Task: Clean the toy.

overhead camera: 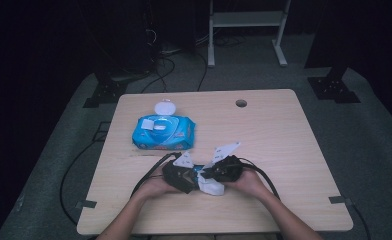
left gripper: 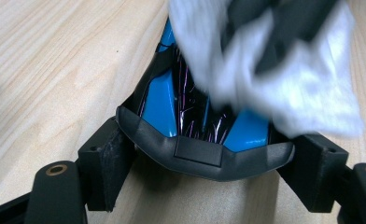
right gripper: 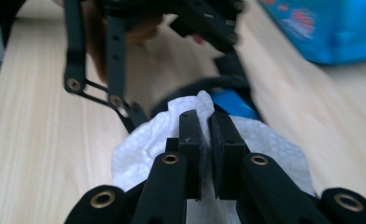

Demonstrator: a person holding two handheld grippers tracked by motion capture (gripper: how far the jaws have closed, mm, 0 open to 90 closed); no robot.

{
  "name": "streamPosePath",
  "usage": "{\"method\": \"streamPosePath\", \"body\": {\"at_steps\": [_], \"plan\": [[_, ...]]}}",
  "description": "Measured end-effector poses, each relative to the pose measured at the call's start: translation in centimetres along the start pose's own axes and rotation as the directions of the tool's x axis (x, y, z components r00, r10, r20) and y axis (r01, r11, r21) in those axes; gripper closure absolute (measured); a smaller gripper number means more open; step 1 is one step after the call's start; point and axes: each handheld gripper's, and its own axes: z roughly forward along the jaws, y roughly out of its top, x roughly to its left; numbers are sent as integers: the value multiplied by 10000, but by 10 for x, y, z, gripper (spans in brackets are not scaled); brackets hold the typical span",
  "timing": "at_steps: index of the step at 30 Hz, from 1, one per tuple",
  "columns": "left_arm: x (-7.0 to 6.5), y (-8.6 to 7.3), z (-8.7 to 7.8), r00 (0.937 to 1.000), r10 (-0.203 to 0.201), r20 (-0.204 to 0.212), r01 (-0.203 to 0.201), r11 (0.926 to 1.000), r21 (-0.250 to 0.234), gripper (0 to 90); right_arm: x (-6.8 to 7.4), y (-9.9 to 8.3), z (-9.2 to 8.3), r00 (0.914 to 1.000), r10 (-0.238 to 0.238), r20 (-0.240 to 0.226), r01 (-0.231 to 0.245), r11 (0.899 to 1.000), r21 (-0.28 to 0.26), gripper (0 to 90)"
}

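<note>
- Two grippers meet near the front middle of the tabletop [overhead camera: 284, 150], roughly at six o'clock from the wipes pack [overhead camera: 164, 132], which lies flat and well apart toward the far left with its round lid flipped open.
- The left gripper [overhead camera: 180, 176] clamps a black-and-blue object [left gripper: 195, 130], seemingly a pair of goggles or a small mask frame; in the left gripper view its two black fingers [left gripper: 104, 163] press against the curved black frame at either end, so it is held, not loose.
- The frame's long axis runs crosswise between those fingers, and its blue inner face points away from the left gripper, toward the right one.
- The right gripper [overhead camera: 218, 172] comes in from three o'clock, jaws closed tight on a white wipe [right gripper: 265, 140]; in the right gripper view the pads [right gripper: 190, 140] stand almost together with the sheet bunched around and under them.
- The wipe lies on the blue face, touching it, with the right hand the nearer one to that surface.
- My guess is that the coming stroke should run along the frame's length, with the left hand bracing it.
</note>
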Motion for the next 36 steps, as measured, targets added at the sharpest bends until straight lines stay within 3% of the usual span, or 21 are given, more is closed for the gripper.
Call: {"method": "streamPosePath", "body": {"at_steps": [2, 4, 9, 11, 13, 15, 18, 23, 26, 31, 35, 36], "plan": [[-1, 0, 1, 10000, -12, -30, 12, 10000, 6, 239, -5, -2, -6, 9992, 335, 197, -334, 9994, -64, 836], [-1, 1, 1, 10000, 9, -57, -9, 10000, 57, 239, -5, 0, -3, 9988, 368, 322, -366, 9993, -77, 836], [-1, 1, 1, 10000, 2, -58, -2, 10000, 38, 239, 6, 18, 23, 9999, 41, -145, -43, 9998, -169, 836], [-1, 0, 0, 10000, -33, -49, 33, 10000, -19, 239, 6, 22, 27, 10000, -50, -64, 49, 9999, -109, 836], [-1, 0, 1, 10000, -27, -60, 27, 10000, -31, 239, 0, 21, 24, 9998, 198, 63, -198, 9998, -52, 836], [-1, 0, 1, 10000, -23, -60, 23, 10000, -41, 239, -8, 18, 19, 9972, 587, 473, -587, 9983, -17, 837], [-1, 0, 1, 10000, 10, -70, -10, 10000, -3, 239, -16, 17, 22, 9927, 1116, 451, -1117, 9937, -6, 838], [0, -1, 0, 10000, -54, -56, 54, 10000, -50, 240, -13, 24, 33, 9932, 1125, 312, -1128, 9936, 97, 839], [-2, 1, 2, 9998, 70, -167, -70, 10000, -13, 238, -18, 18, 26, 9921, 1222, 300, -1223, 9925, 27, 839], [-1, 1, 2, 9998, 115, -149, -115, 9999, 10, 239, -25, 11, 14, 9875, 1358, 806, -1366, 9906, 44, 839], [-1, 1, 2, 9999, 99, -130, -99, 9999, -20, 239, -21, 15, 20, 9870, 1453, 687, -1454, 9894, -29, 839], [-1, 1, 2, 9999, 45, -122, -45, 10000, -23, 239, -19, 16, 23, 9890, 1431, 387, -1426, 9897, -133, 839]]}}
